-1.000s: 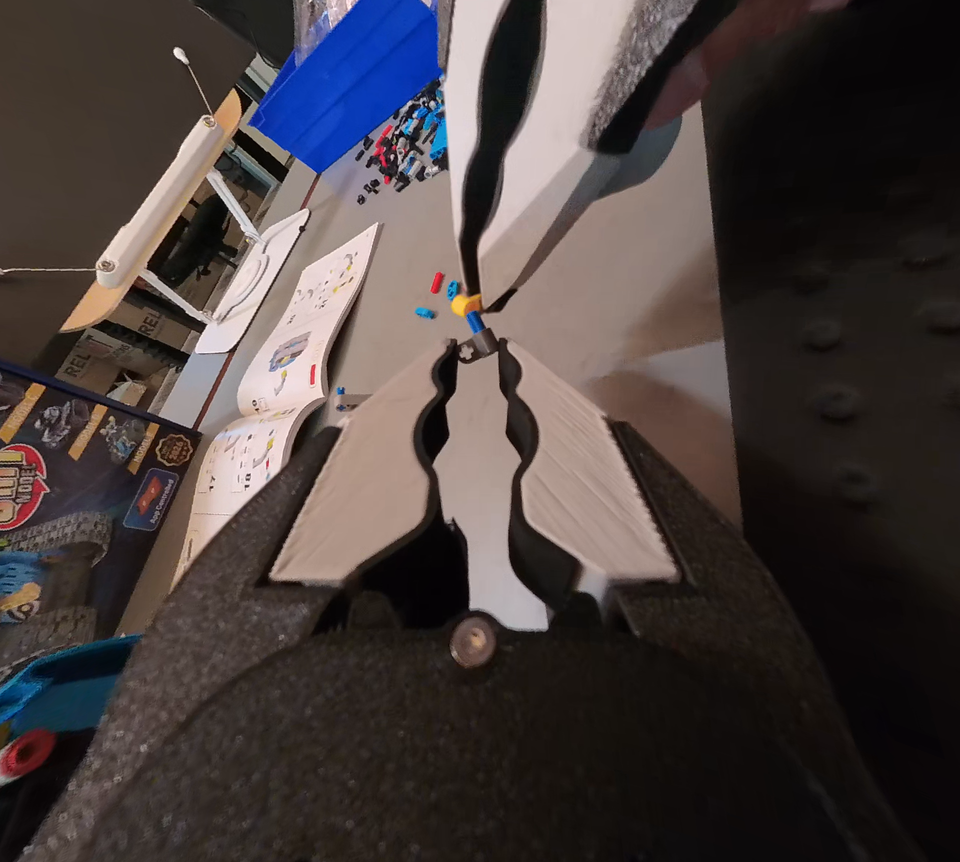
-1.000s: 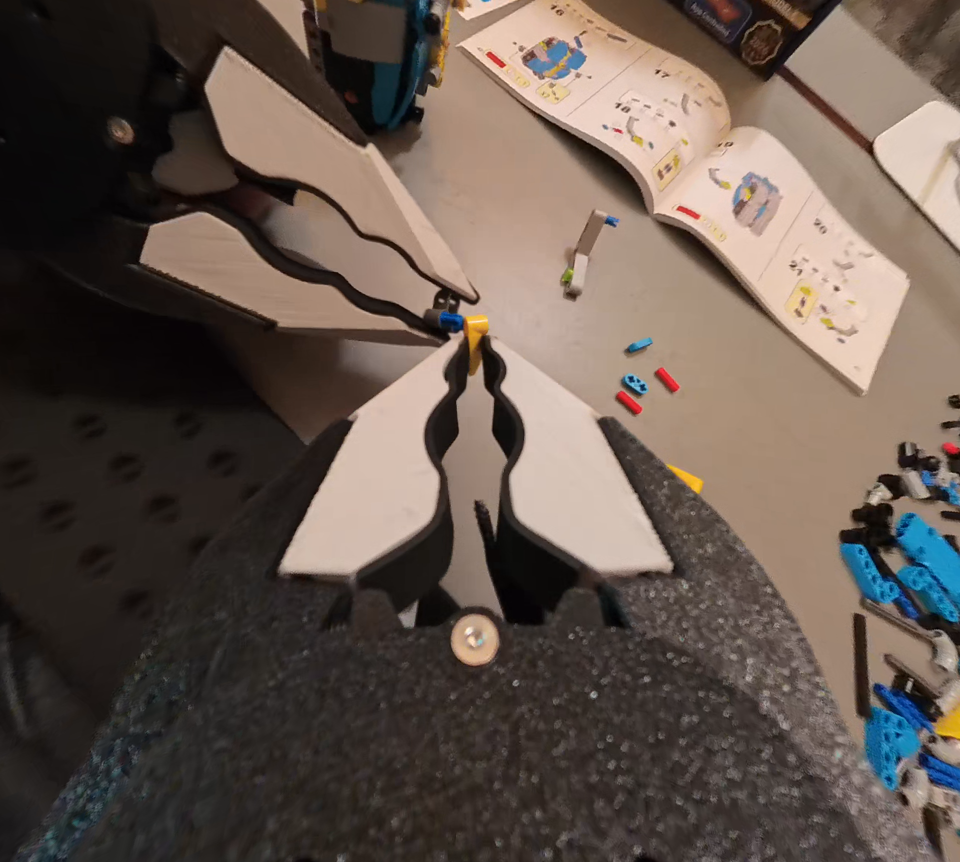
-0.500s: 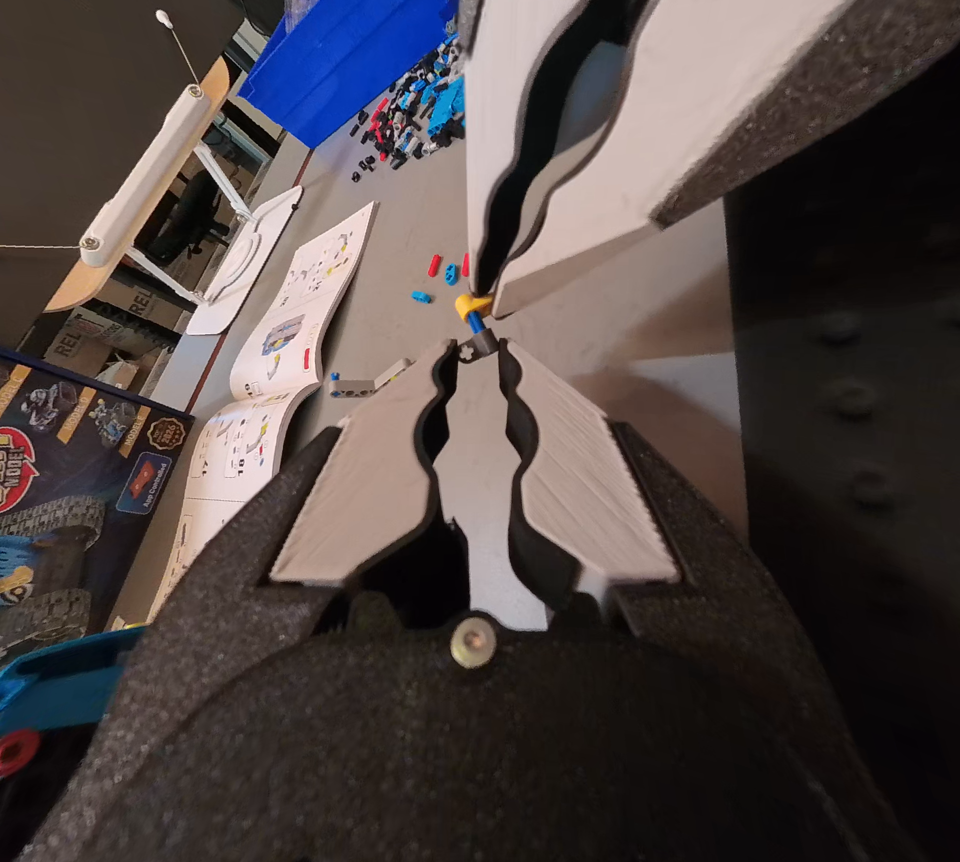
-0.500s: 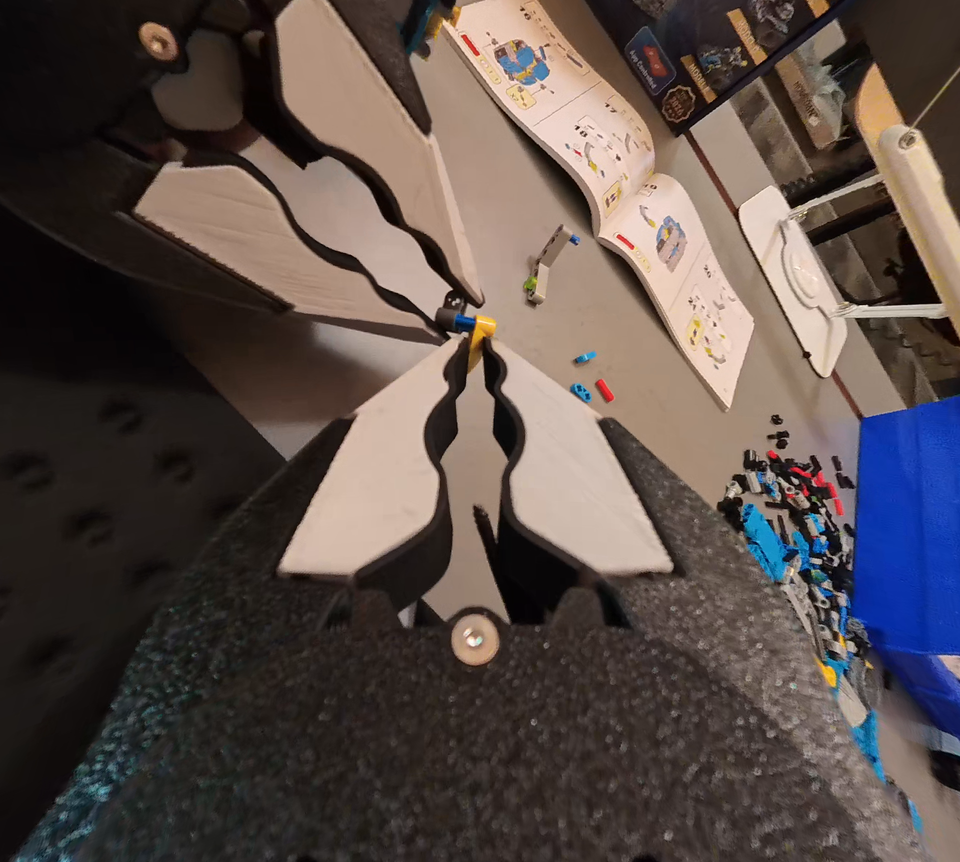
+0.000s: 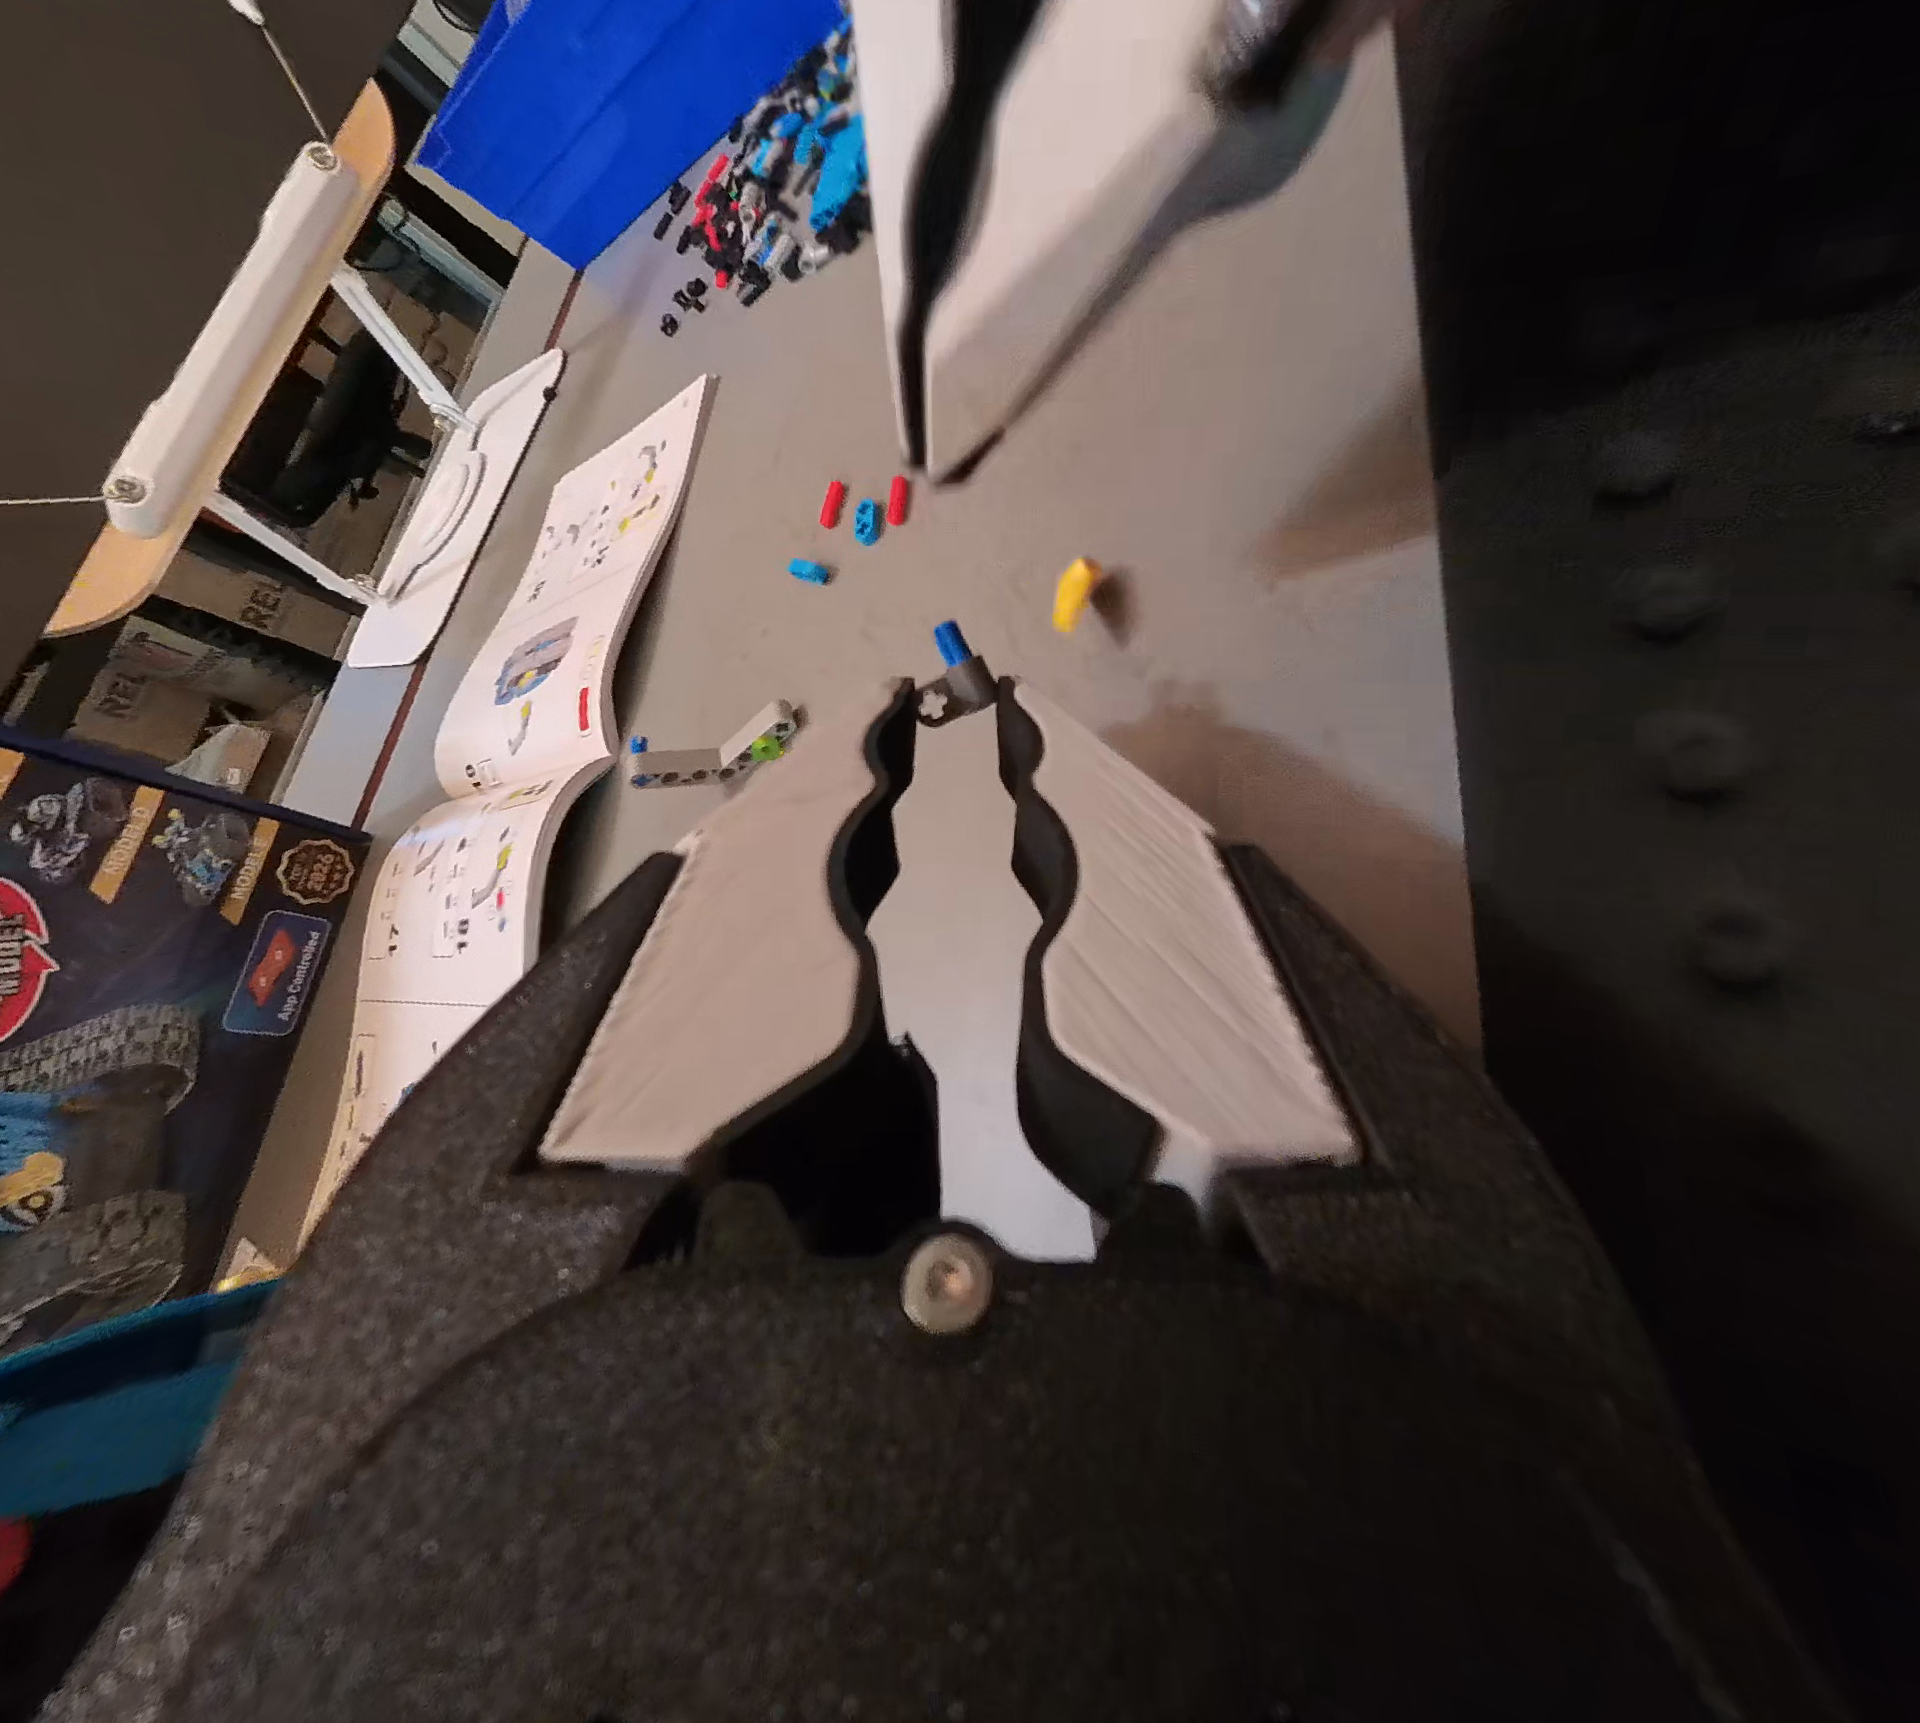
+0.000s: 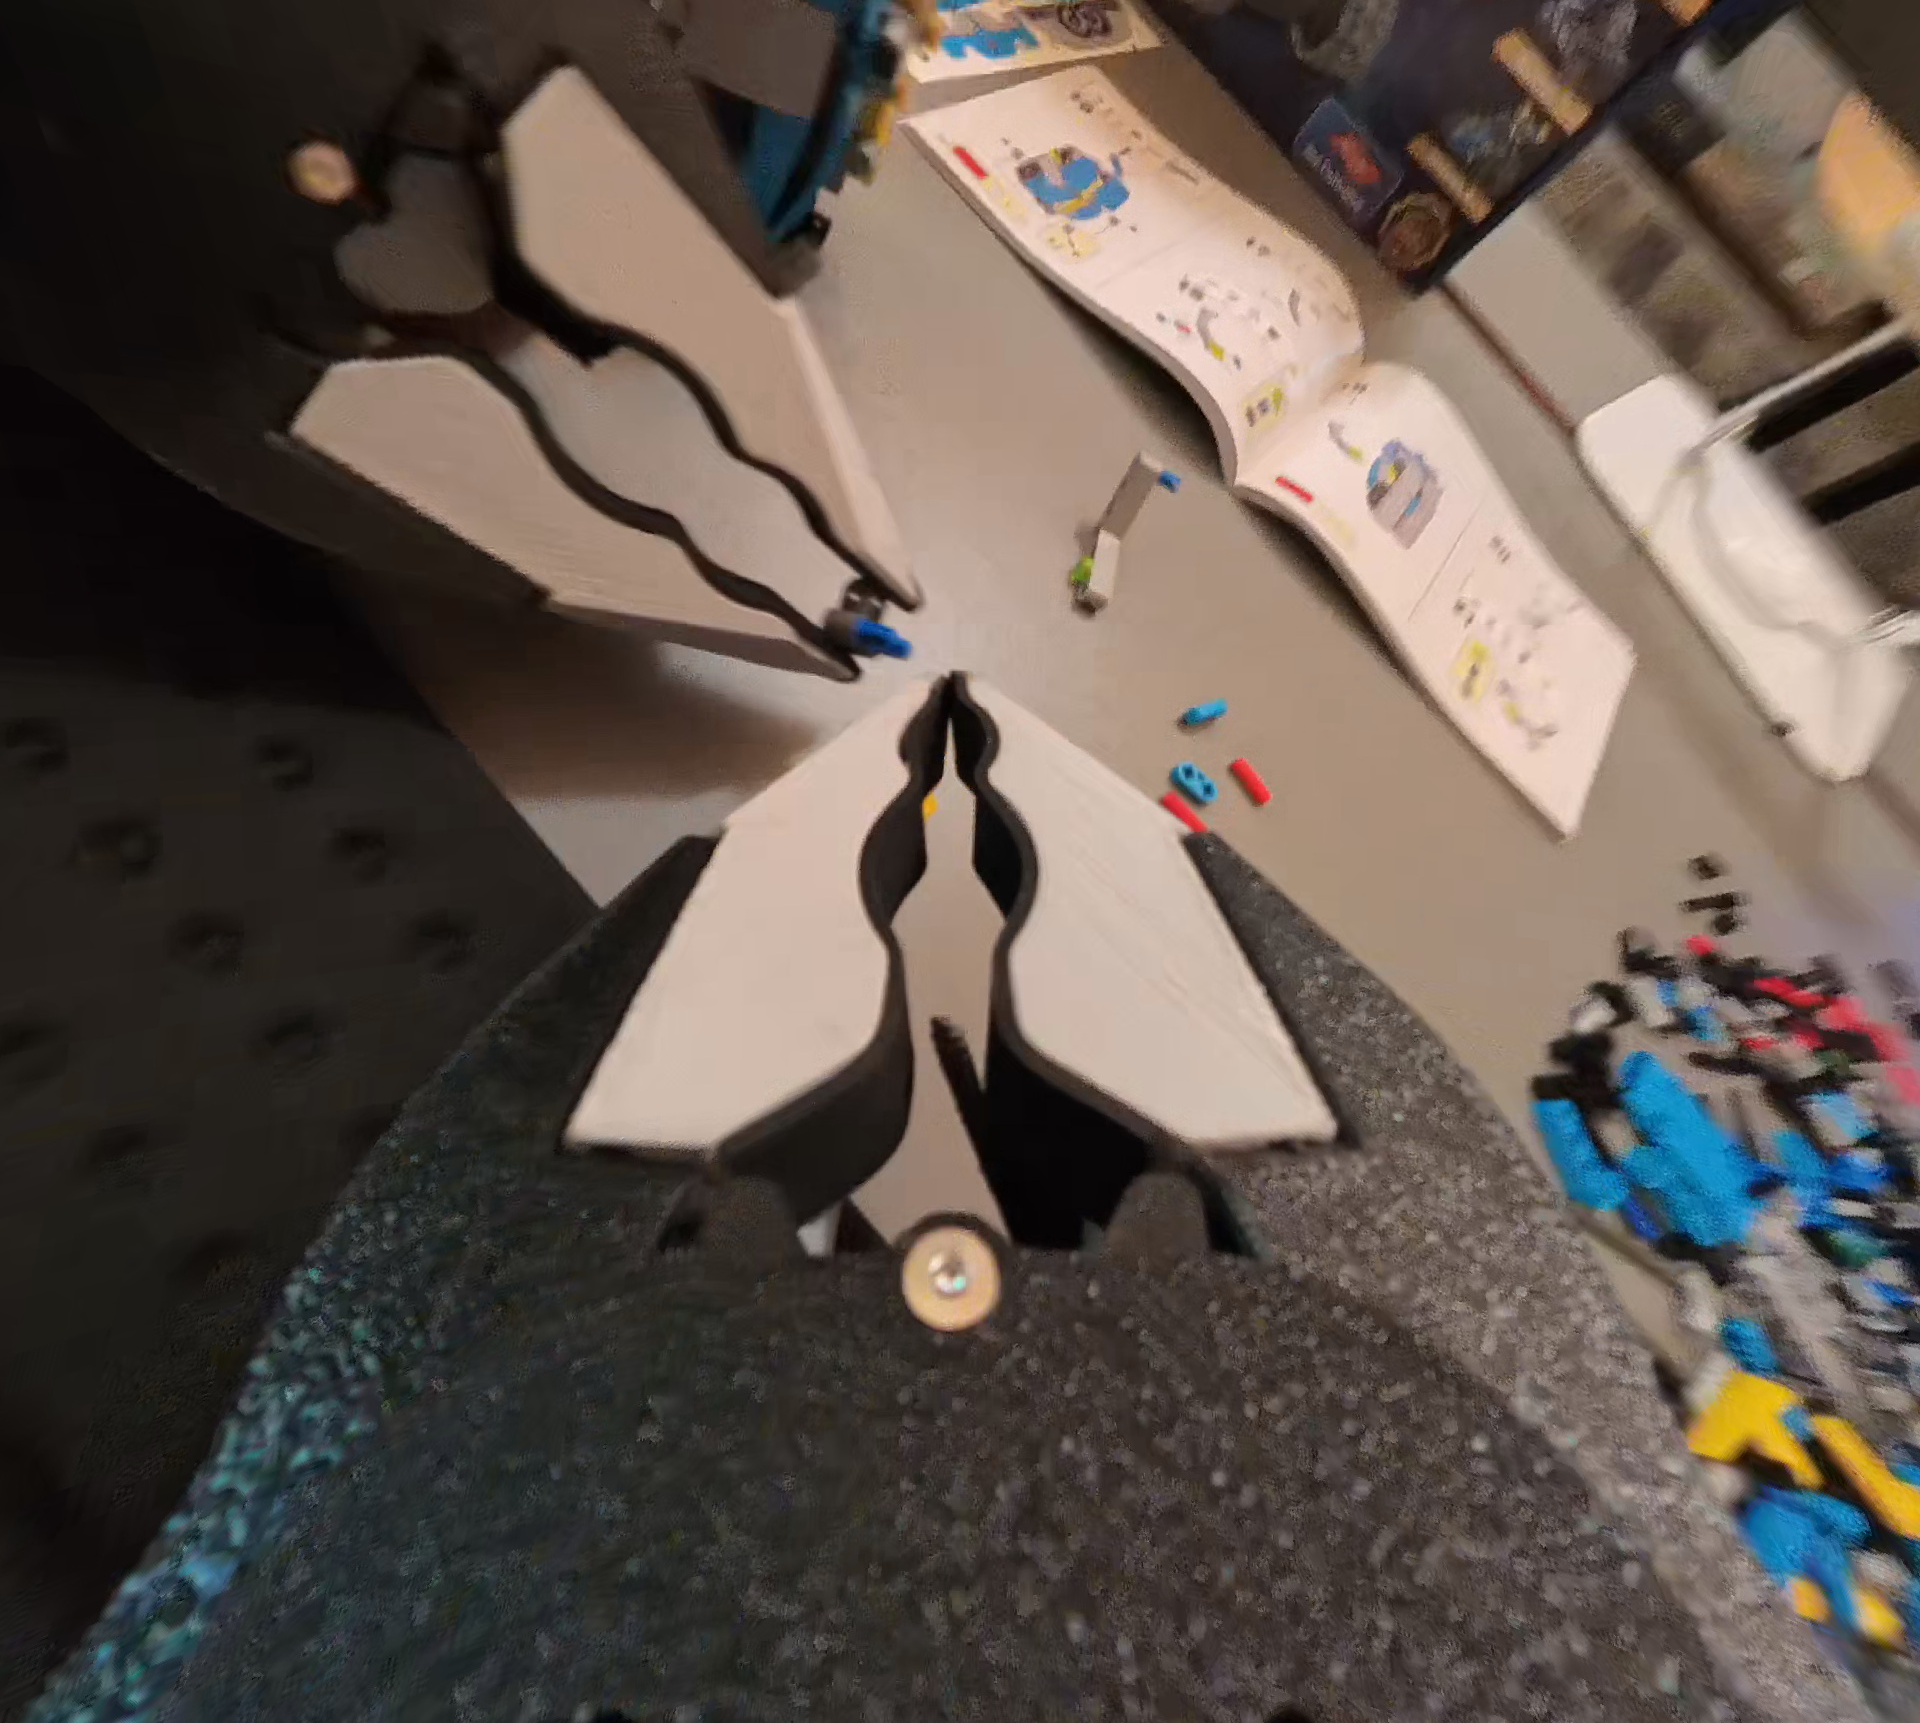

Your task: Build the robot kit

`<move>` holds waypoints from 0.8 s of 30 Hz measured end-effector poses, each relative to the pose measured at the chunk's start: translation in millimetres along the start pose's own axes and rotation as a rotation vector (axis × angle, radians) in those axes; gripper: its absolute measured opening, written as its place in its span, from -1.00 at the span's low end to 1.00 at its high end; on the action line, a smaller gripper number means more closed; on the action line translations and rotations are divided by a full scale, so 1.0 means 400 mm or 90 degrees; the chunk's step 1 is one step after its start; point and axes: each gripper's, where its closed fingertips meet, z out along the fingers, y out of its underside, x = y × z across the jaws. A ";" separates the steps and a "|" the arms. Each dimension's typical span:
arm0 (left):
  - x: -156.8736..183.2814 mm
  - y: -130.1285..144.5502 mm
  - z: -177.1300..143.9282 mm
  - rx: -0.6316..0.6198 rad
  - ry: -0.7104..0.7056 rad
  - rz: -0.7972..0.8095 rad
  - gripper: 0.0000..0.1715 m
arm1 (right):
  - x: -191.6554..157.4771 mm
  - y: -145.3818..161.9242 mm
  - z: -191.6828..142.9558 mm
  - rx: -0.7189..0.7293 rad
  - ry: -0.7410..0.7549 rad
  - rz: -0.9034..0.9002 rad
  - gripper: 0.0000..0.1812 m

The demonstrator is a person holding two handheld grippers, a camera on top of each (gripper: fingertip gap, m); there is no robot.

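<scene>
The left gripper (image 5: 954, 686) pinches a small grey connector with a blue pin (image 5: 956, 684) above the table (image 5: 1195, 447). The right gripper (image 6: 951, 686), closed and empty, hovers near it. A yellow piece (image 5: 1074, 593) lies loose on the table near its front edge.

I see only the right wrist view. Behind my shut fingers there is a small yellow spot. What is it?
Observer: The left wrist view shows a yellow piece. It seems to lie on the table, apart from the right gripper.
Operator: And what does the left gripper hold, besides the blue pin?
Observer: The left gripper is shut on a grey connector with a cross-shaped hole. The blue pin sticks out of it.
</scene>
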 end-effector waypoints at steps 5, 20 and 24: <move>0.009 0.018 0.008 -0.026 0.012 0.005 -0.83 | 0.029 0.098 -0.025 -0.068 -0.221 0.185 -0.72; 0.020 0.014 0.008 -0.022 0.020 0.025 -0.82 | -0.013 0.160 0.029 -0.202 -0.286 0.090 -0.70; 0.022 0.013 0.008 -0.022 0.022 0.029 -0.82 | -0.003 0.148 0.036 -0.183 -0.297 0.150 -0.73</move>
